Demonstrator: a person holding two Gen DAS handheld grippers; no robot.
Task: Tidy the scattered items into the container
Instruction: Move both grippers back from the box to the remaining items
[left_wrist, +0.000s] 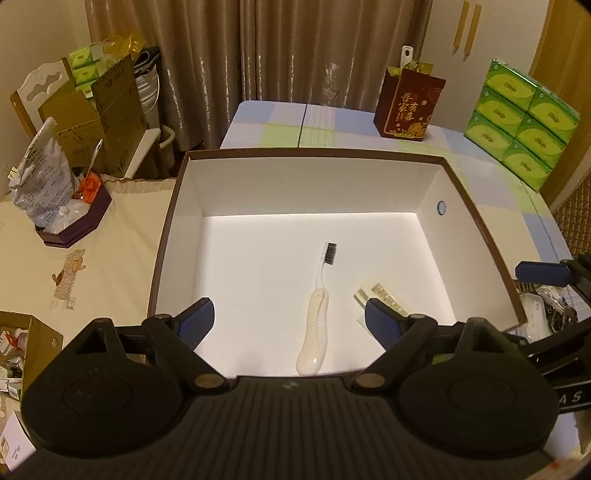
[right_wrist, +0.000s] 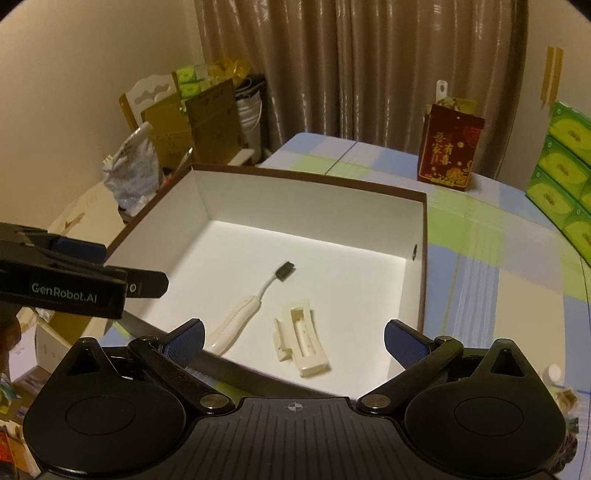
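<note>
Progress: big white-lined, brown-rimmed cardboard box (left_wrist: 480, 229) already holds cream-handled toothbrush w/ dark bristles (left_wrist: 314, 325) at 6 o'clock and cream plastic hair clip (right_wrist: 301, 341) at 5; left gripper (left_wrist: 290, 321) and right gripper (right_wrist: 293, 341) jaws spread, empty; more clutter at tabletop (right_wrist: 517, 295) edges prob. left.

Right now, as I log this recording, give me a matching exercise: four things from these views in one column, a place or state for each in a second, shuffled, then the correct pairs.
Things
1. toothbrush
2. hair clip
3. red gift bag
4. right gripper

Places or states
A. standing upright on the checked tablecloth beyond the box
B. open, nothing between its fingers
C. lying on the box floor, dark bristles pointing to the far wall
D. lying on the box floor, nearer the wall with the round hole

Pairs: 1-C, 2-D, 3-A, 4-B
</note>
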